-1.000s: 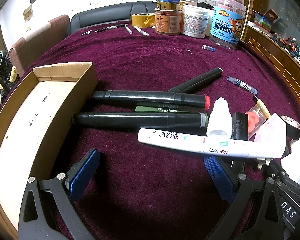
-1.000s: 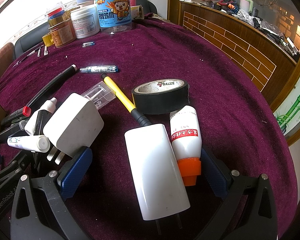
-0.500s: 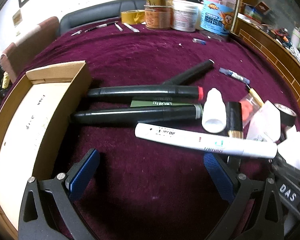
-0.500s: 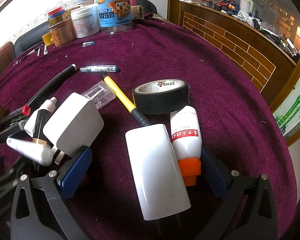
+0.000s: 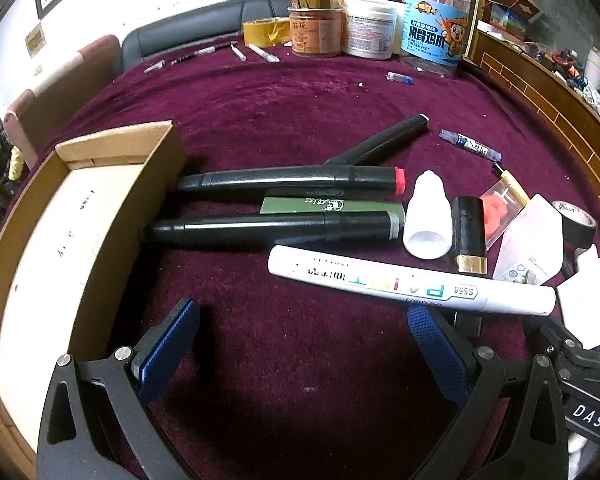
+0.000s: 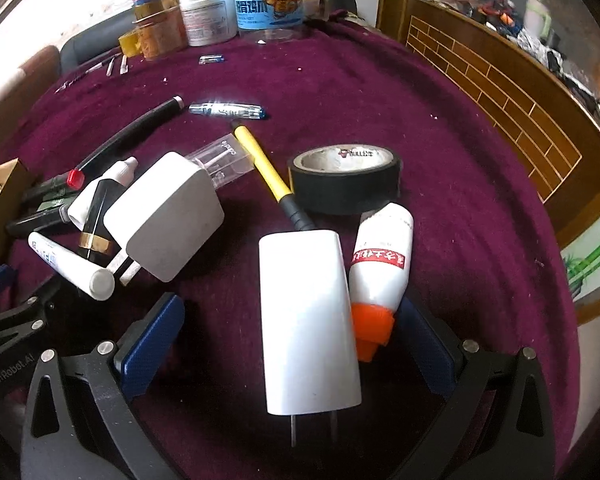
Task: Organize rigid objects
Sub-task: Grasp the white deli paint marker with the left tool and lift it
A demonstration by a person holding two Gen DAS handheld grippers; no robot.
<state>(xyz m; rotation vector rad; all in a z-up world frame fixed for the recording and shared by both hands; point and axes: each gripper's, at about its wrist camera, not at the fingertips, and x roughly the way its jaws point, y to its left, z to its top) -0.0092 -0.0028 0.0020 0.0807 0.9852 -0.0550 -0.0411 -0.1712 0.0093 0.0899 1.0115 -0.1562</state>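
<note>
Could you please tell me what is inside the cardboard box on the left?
The cardboard box looks empty: only its pale floor with faint marks shows. Its near end runs out of the frame, unseen.

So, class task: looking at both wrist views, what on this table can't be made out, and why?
- Box, left view: near end cut off by the frame edge.
- Green case, left view: partly covered by black markers; label too small.
- Yellow pen, right view: grip end hidden behind the charger.
- Jars, right view: small print unreadable.
- Shelf clutter, right view: blurred.
</note>
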